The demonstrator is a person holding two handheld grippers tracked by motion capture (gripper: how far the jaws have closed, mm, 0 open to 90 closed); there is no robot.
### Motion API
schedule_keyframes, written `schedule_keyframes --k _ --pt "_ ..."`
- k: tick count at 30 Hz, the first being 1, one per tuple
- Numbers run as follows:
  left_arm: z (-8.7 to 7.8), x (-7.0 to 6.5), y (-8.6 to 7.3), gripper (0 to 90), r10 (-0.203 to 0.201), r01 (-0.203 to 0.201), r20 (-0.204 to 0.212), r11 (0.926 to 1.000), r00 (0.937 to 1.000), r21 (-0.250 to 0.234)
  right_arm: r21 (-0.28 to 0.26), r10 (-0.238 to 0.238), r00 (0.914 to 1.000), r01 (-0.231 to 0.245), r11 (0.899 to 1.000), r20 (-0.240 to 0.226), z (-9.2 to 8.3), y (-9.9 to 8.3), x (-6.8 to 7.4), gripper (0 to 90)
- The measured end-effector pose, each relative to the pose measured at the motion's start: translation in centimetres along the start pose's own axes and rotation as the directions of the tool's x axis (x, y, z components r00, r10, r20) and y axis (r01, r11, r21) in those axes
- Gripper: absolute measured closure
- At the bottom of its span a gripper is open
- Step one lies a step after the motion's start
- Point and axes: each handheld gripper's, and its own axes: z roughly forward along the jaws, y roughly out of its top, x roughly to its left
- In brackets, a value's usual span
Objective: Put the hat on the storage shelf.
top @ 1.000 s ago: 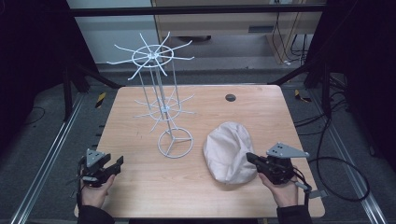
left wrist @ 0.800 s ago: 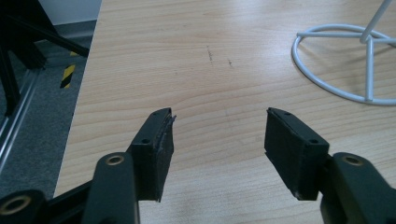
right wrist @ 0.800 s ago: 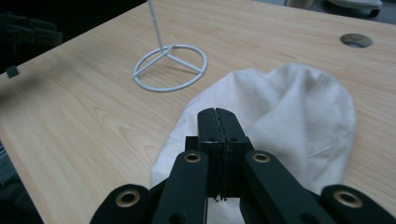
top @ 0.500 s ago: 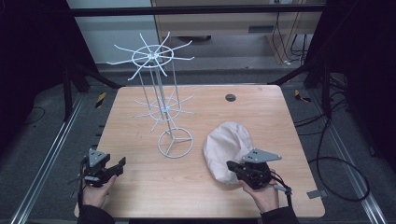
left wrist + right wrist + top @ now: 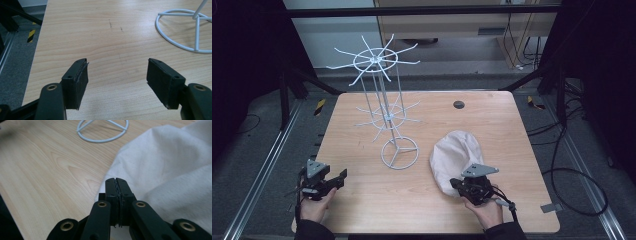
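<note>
Cloth (image 5: 455,156) lies bunched just right of the wire rack's ring base (image 5: 400,153); right gripper (image 5: 460,186) sits at its near edge, jaws clenched with nothing visibly between them, fabric just beyond and right of the tips; left gripper (image 5: 339,176), jaws just spread and empty, waits well left of the rack; right hand is clearly nearer.

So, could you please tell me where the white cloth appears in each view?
High view: the cloth lies right of centre on the table, just ahead of the right gripper.
Left gripper view: not in it.
Right gripper view: cloth at the right, beyond the shut jaws.
Shared landmark: the rack's ring base.
</note>
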Motion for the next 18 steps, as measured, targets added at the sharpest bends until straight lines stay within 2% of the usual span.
schedule_keyframes --k 4,6,10,14,18 --pt "0.0 0.1 0.0 32.7 -0.003 0.003 0.001 1.0 1.0 0.001 0.004 0.02 0.9997 -0.02 1.0 0.014 -0.2 -0.3 -0.5 89.4" --pt "0.0 0.1 0.0 32.7 -0.004 0.004 0.001 1.0 1.0 0.004 0.012 0.016 0.9989 -0.016 1.0 0.045 -0.5 -0.5 -1.0 89.5" --pt "0.0 0.1 0.0 32.6 -0.006 0.006 0.001 1.0 1.0 0.001 0.014 0.033 0.9974 -0.033 0.999 0.065 -0.8 -0.8 -1.5 89.6" --pt "-0.1 0.1 0.0 32.6 -0.009 0.009 0.002 1.0 1.0 0.004 0.019 0.053 0.9933 -0.056 0.998 0.103 -1.4 -1.2 -2.3 89.7" --pt "-0.1 0.1 0.0 32.7 -0.014 0.014 0.008 0.9999 0.9999 0.005 0.017 0.081 0.9855 -0.085 0.996 0.149 -2.2 -1.6 -3.6 89.6"
